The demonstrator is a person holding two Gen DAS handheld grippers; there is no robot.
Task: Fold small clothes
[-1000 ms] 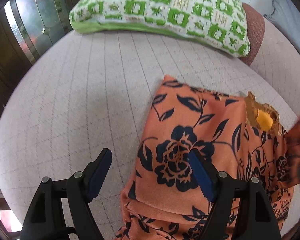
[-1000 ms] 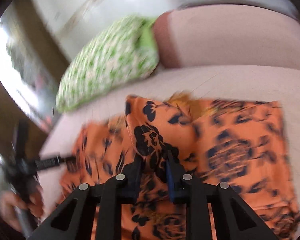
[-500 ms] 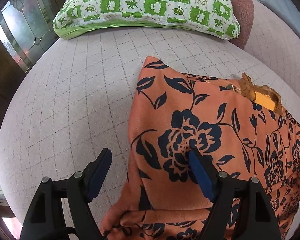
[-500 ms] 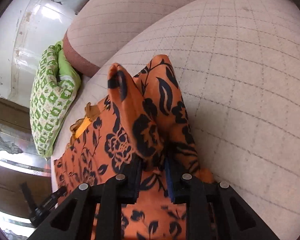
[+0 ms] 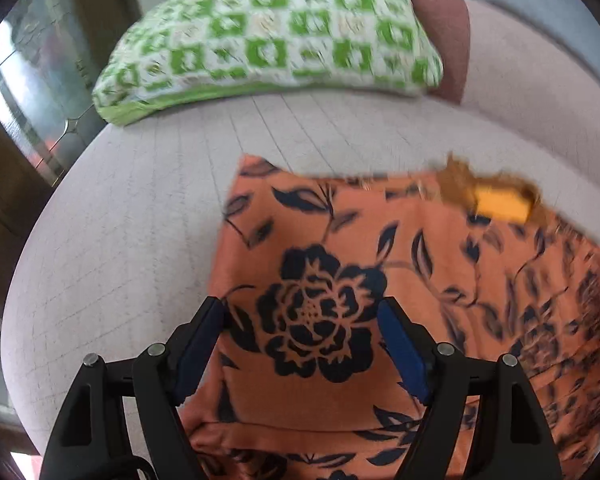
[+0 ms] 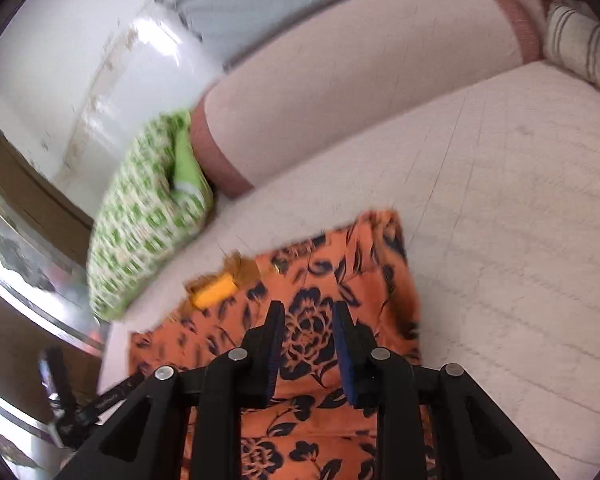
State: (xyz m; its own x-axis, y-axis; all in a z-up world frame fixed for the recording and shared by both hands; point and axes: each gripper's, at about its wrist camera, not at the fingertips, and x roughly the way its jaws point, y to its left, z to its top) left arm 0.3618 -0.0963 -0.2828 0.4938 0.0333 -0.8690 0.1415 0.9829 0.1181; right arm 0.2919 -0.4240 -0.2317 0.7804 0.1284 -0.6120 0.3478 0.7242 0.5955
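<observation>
Pale quilted sofa seat: orange floral garment, side flap folded over, is being released by opening right gripper; left gripper is being held spread, empty.

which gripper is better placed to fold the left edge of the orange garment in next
Left. The left gripper hangs open over the orange floral garment's left edge; the right gripper, jaws opening, nothing between them, sits over its far side.

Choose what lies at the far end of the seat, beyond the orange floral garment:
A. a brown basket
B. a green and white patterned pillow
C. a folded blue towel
B: the green and white patterned pillow lies beyond the orange floral garment.
</observation>
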